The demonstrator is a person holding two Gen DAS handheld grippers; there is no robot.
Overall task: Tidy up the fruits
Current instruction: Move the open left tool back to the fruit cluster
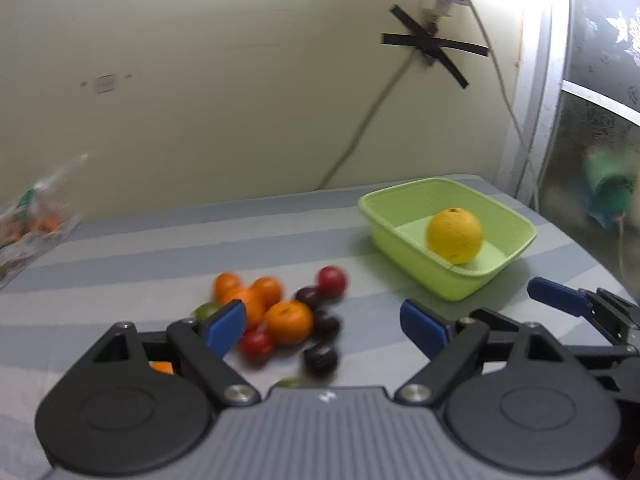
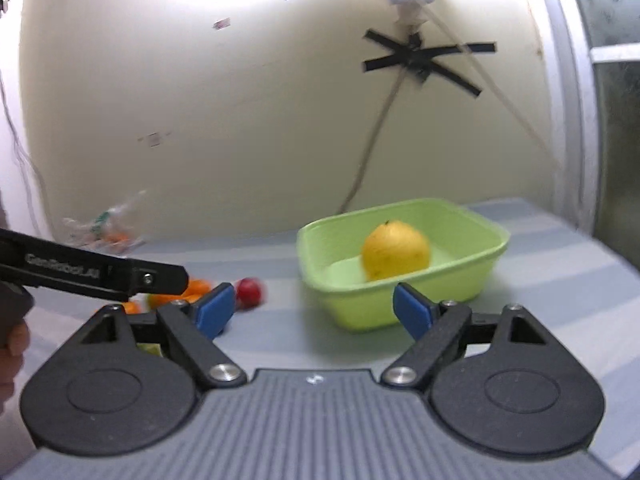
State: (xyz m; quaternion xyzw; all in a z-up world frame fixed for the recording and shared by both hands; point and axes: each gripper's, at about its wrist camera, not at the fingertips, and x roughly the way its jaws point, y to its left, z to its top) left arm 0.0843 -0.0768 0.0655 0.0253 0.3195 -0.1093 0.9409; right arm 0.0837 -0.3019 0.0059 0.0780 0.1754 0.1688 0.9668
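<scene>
L gripper (image 1: 323, 326) & R gripper (image 2: 314, 307) both jaws apart, empty; fruit pile (image 1: 280, 316) mid-table, bin (image 1: 496, 276) w/ one orange (image 1: 455, 235) near right edge; risk: round fruits roll if nudged.

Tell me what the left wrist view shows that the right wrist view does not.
Only the left wrist view shows the whole fruit pile: the dark plums, the green lime, several oranges in full, and the green cup at the right edge.

Only the right wrist view shows the left gripper's black side bar and part of a hand.

Both show the green tub holding one yellow fruit, a red plum, the plastic bag, the taped cable, and open fingers holding nothing.
</scene>
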